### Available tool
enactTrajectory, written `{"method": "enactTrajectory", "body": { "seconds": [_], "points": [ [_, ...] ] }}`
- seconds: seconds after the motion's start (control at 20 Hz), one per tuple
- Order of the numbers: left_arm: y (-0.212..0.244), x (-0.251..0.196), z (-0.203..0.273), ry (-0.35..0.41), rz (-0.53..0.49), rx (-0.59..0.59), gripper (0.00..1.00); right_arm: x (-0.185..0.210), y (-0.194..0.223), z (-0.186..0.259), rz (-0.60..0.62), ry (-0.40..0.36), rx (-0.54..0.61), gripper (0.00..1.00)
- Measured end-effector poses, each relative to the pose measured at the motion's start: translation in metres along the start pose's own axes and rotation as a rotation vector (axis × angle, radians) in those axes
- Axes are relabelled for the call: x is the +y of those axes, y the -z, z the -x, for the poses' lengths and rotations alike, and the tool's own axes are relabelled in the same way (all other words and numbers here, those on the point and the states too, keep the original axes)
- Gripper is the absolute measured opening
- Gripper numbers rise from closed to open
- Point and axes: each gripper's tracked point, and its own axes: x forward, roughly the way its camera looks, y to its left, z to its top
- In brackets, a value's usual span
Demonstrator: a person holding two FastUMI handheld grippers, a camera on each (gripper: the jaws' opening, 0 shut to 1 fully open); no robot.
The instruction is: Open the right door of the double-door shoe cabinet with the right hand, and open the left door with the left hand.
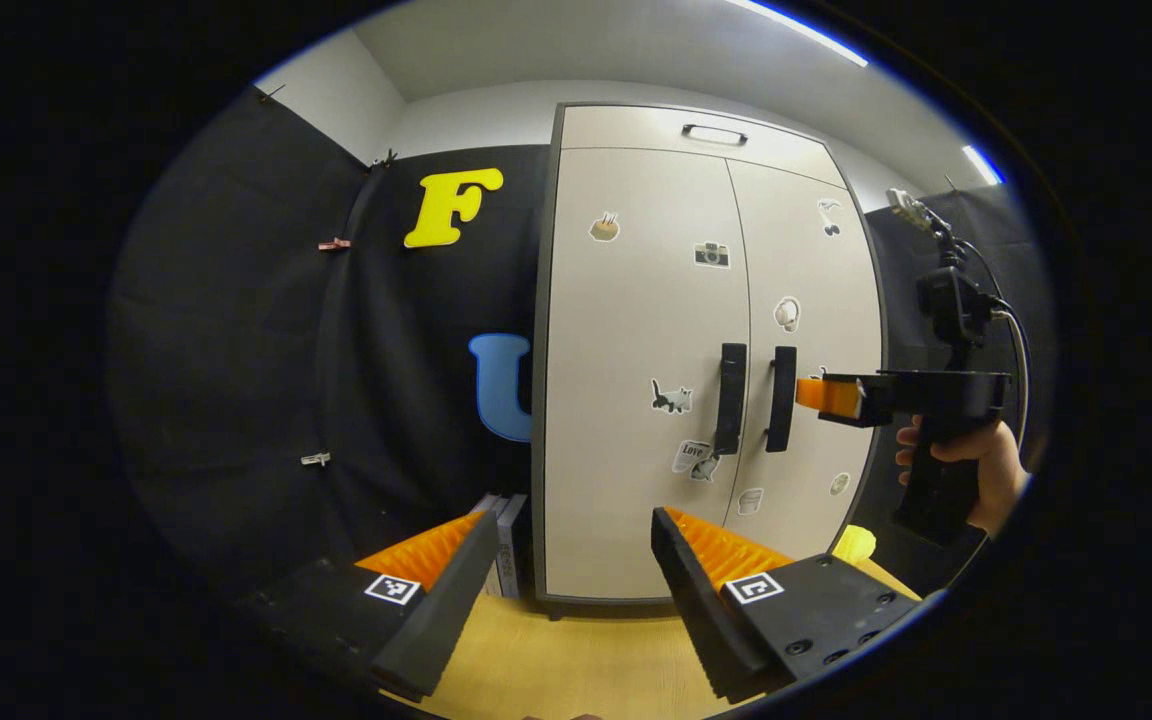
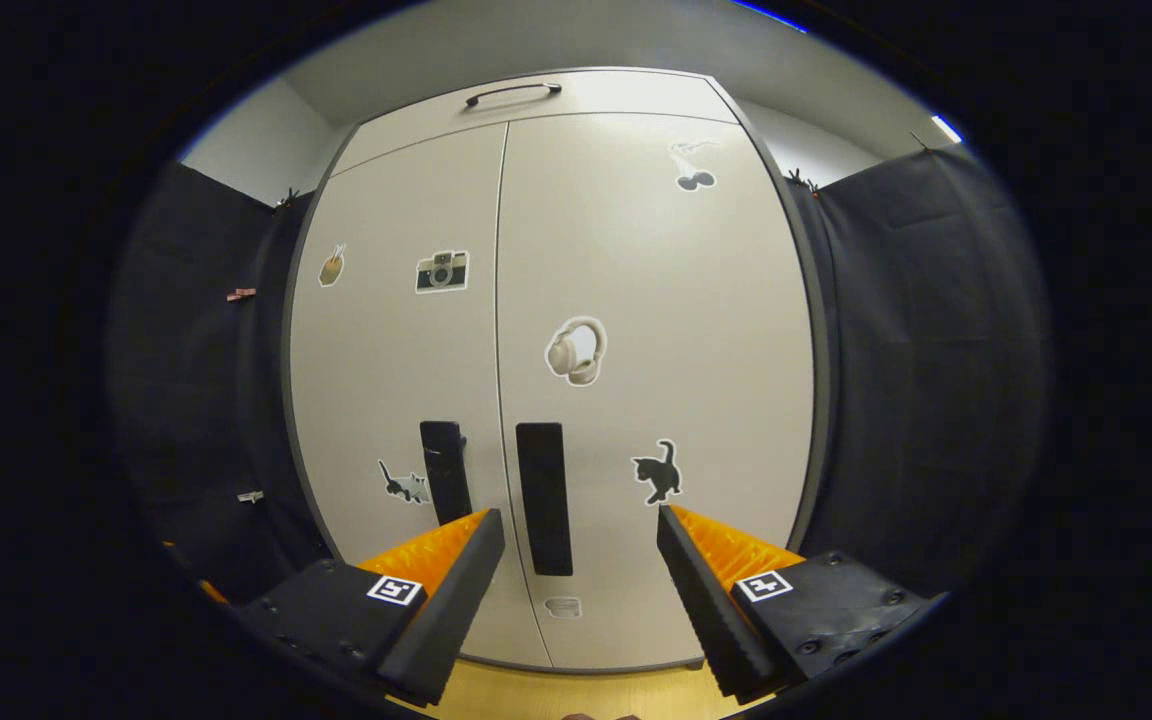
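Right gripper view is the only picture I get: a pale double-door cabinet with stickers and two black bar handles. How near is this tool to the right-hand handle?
Observer: The left gripper view shows the right gripper from the side. Its tips are just beside the right door's black bar handle. I cannot tell if they touch.
Operator: What's holding it?
Observer: A person's hand, wrapped around its dark pistol-style grip.
Operator: And the other tool?
Observer: The left gripper is open, farther off, and faces the pale left door.
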Motion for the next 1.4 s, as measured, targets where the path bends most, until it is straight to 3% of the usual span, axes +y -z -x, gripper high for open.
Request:
{"method": "enactTrajectory", "body": {
  "seconds": [0.35, 0.7, 0.85, 0.9, 1.0, 1.05, 1.2, 1.35, 1.4],
  "points": [
    [0.021, 0.006, -0.002, -0.045, -0.029, 0.074, 0.95, -0.001, 0.020, -0.052, 0.014, 0.017, 0.026, 0.98],
    [0.031, 0.008, 0.006, -0.072, 0.009, 0.098, 0.95, 0.000, 0.027, -0.065, -0.029, 0.037, 0.048, 0.96],
    [0.027, 0.008, 0.009, -0.078, 0.030, 0.083, 0.95, 0.003, 0.030, -0.066, -0.032, 0.031, 0.058, 0.79],
    [0.027, 0.008, 0.010, -0.079, 0.037, 0.079, 0.95, 0.007, 0.030, -0.064, -0.042, 0.013, 0.063, 0.76],
    [0.027, 0.007, 0.013, -0.072, 0.052, 0.076, 0.95, 0.017, 0.035, -0.061, -0.069, -0.031, 0.091, 0.60],
    [0.027, 0.007, 0.015, -0.069, 0.059, 0.072, 0.95, 0.016, 0.032, -0.065, -0.068, -0.023, 0.070, 0.40],
    [0.029, 0.008, 0.024, -0.067, 0.066, 0.073, 0.95, 0.017, 0.034, -0.063, -0.034, -0.021, 0.076, 0.35],
    [0.033, 0.012, 0.032, -0.070, 0.074, 0.082, 0.95, 0.018, 0.034, -0.064, -0.056, -0.038, 0.091, 0.18],
    [0.034, 0.012, 0.035, -0.069, 0.076, 0.086, 0.95, 0.017, 0.035, -0.063, -0.058, -0.046, 0.105, 0.17]
  ]
}}
